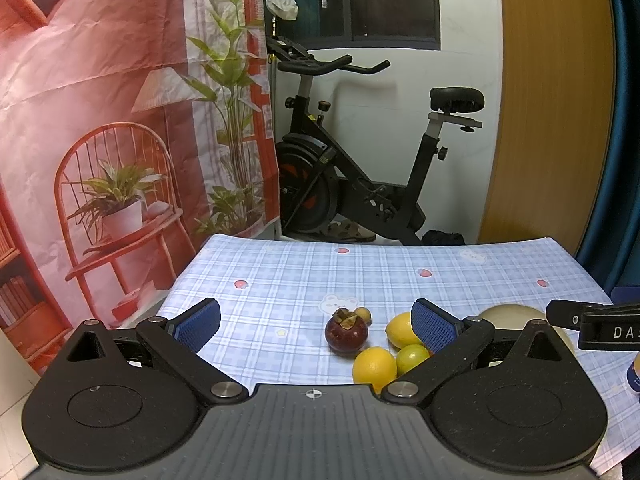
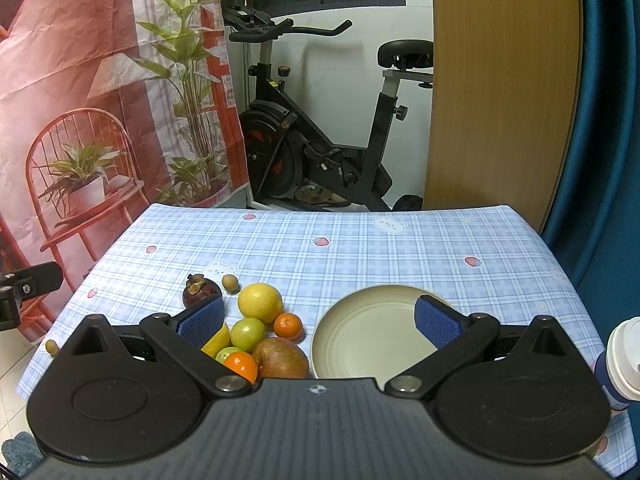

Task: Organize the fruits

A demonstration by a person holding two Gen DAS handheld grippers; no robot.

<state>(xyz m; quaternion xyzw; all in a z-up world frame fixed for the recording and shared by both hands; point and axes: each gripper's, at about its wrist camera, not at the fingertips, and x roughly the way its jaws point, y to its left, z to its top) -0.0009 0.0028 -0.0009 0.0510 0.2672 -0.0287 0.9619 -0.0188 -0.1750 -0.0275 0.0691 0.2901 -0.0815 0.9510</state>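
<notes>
**Ana:** While both grippers are hanging above the checked tablecloth (image 2: 360, 248), nothing is being carried yet. The right gripper (image 2: 320, 322) is showing its blue pads spread wide and empty, and the left gripper (image 1: 316, 326) is spread and empty too.

**Ben:** Where are the fruits sitting?

**Ana:** They are clustering just left of the cream plate (image 2: 360, 332), which is lying bare on the near side of the table. My guess is the plate is the target, so the smart move is taking an outer fruit first. The small orange (image 2: 289, 326) nearest the plate is looking easiest: come down with the pads on either side of it and close gently, so the neighbours are not rolling off.

**Ben:** Counting them for me?

**Ana:** I am counting one mangosteen (image 2: 200, 290), one large lemon (image 2: 260, 302) with a second yellow fruit (image 2: 218, 340) half hidden behind the pad, two green limes (image 2: 248, 334), two small oranges, one reddish apple (image 2: 282, 358), and two little brown longans (image 2: 231, 283), one of them straying near the left table edge. One plate, and one white-capped bottle (image 2: 622, 360) at the right.
</notes>
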